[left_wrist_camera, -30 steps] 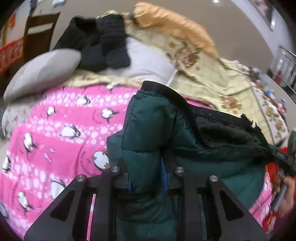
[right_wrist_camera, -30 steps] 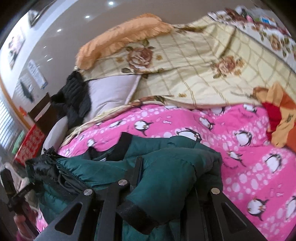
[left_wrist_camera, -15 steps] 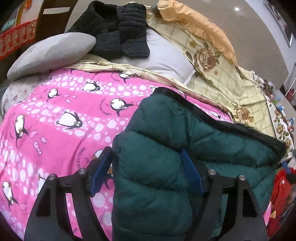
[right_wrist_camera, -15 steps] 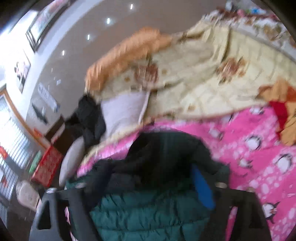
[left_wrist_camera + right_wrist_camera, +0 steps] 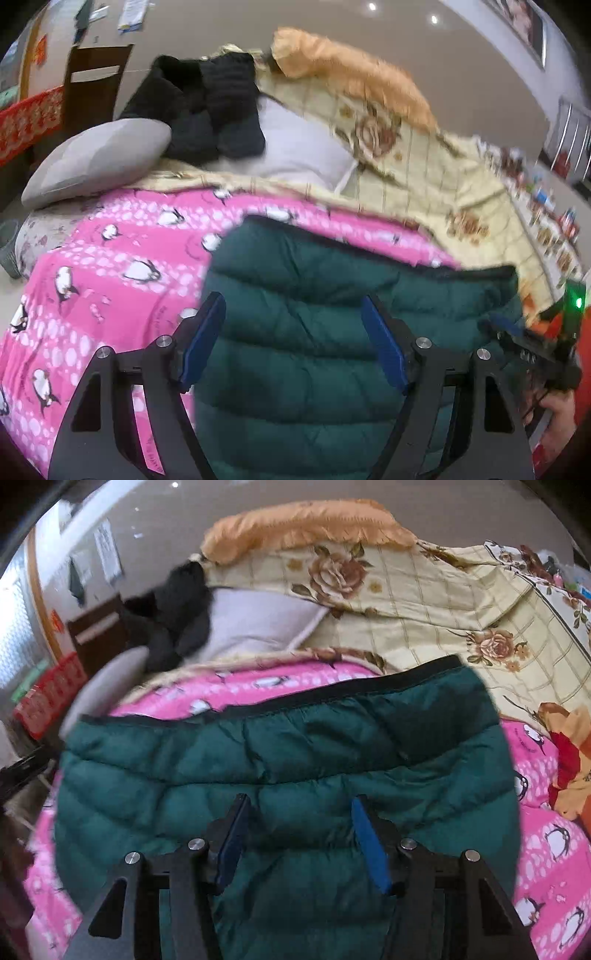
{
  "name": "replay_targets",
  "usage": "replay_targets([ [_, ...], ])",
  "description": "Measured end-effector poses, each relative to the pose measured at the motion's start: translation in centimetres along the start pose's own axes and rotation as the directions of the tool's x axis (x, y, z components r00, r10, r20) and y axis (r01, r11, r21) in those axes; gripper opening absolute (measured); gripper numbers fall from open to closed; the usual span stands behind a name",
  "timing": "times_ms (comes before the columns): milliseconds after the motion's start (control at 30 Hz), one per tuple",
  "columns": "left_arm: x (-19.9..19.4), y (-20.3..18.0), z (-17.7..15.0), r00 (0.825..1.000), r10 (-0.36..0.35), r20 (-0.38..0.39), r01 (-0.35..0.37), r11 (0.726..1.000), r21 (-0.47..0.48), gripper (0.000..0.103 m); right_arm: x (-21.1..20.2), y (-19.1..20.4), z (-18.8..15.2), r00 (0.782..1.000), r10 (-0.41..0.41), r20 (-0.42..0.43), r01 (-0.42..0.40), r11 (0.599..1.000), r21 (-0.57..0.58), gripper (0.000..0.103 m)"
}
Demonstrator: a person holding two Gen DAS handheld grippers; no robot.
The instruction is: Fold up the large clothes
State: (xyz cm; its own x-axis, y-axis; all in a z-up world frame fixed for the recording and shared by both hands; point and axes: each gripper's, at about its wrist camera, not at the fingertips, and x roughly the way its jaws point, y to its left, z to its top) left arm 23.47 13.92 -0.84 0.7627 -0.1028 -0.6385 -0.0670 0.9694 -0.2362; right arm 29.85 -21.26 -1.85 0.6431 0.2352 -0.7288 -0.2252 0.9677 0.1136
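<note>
Now both tongs tilt down, unclamped, over jacket (image 5: 288, 768).

Home bedroom: bed with pink penguin blanket (image 5: 110, 280), floral quilt (image 5: 424, 602) at 1 o'clock, grey pillow (image 5: 96, 158) at 10 o'clock, wooden chair (image 5: 94, 85) at 11 o'clock.

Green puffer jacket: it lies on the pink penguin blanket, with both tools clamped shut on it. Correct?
Not quite. The green puffer jacket does lie on the pink penguin blanket, but both the left tool and the right tool are open above it, as each wrist view shows.
</note>
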Motion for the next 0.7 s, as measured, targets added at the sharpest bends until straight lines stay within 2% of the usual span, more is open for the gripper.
replay_targets([
  [67, 2.8, -0.6, -0.4, 0.998, 0.046, -0.039, -0.045, 0.999, 0.019, 0.077, 1.9, 0.0, 0.0, 0.999, -0.048, 0.009, 0.048, 0.999, -0.005, 0.055],
  [200, 5.9, -0.2, -0.2, 0.996, 0.088, -0.012, -0.088, 0.996, -0.007, 0.079, 4.8, -0.6, 0.9, 0.997, -0.078, -0.007, 0.078, 0.997, 0.019, 0.055],
  [267, 6.7, -0.1, -0.1, 0.995, 0.096, -0.001, -0.096, 0.995, -0.021, 0.079, 6.1, -0.8, 1.5, 0.997, -0.082, -0.007, 0.082, 0.996, 0.019, 0.055],
  [400, 7.0, -0.7, -0.3, 0.99, 0.139, 0.006, -0.139, 0.99, 0.013, 0.079, 7.3, -0.9, 1.9, 0.997, -0.083, 0.001, 0.083, 0.996, 0.021, 0.055],
  [533, 6.1, -0.5, -0.4, 0.992, 0.126, -0.009, -0.126, 0.992, 0.021, 0.079, 4.9, -0.5, 1.6, 0.997, -0.072, 0.008, 0.072, 0.997, 0.027, 0.055],
  [700, 3.4, -0.9, -0.8, 0.994, 0.11, -0.011, -0.11, 0.994, 0.023, 0.079, -1.4, 1.0, -0.1, 0.999, -0.001, 0.043, 0.001, 1.0, 0.006, 0.057],
])
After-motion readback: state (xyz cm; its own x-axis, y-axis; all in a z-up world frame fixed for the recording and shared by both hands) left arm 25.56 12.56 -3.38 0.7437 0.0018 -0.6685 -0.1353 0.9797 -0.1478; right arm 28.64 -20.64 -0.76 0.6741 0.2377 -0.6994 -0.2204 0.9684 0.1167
